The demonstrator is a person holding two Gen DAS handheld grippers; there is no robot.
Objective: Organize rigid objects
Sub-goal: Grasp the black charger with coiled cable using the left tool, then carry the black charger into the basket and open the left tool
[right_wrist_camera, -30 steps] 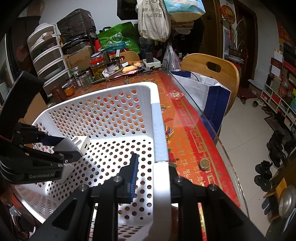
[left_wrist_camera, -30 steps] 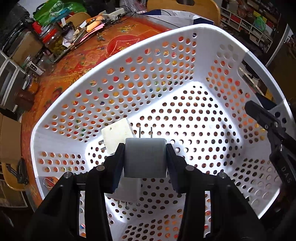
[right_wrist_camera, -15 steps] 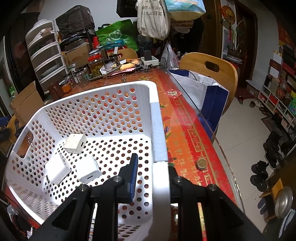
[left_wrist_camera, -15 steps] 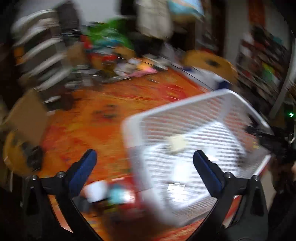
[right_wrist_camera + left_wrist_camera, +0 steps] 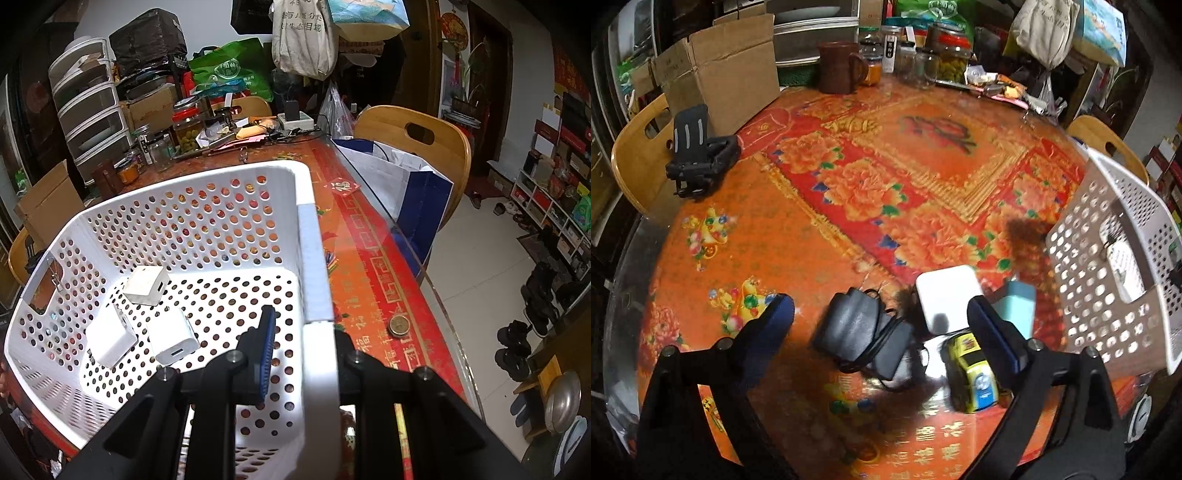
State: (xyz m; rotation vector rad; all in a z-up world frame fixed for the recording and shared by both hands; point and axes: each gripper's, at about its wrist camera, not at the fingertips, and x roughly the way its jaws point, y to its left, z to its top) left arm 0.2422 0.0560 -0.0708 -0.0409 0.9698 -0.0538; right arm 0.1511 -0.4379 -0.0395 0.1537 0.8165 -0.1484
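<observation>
My left gripper [image 5: 881, 314] is open and empty above the table. Below it lie a black adapter with its cord [image 5: 860, 332], a white square charger [image 5: 947, 297], a light blue block [image 5: 1015, 306] and a yellow toy car [image 5: 971, 373]. The white perforated basket [image 5: 1108, 266] stands to the right. My right gripper [image 5: 303, 328] is shut on the basket's rim [image 5: 314, 266]. Three white chargers lie inside: one at the back [image 5: 146, 284], one at the left [image 5: 110, 334], one in front [image 5: 173, 336].
A black clamp-like device [image 5: 698, 155] and a cardboard box [image 5: 731, 70] are at the table's far left. A brown mug [image 5: 838, 66] and jars [image 5: 945, 51] line the far edge. A coin [image 5: 398, 325] lies right of the basket. Wooden chairs [image 5: 417, 147] surround the table.
My left gripper let go of the grey-white charger in the basket, opened, and swung out left over the loose items on the table. My right gripper kept hold of the rim.
</observation>
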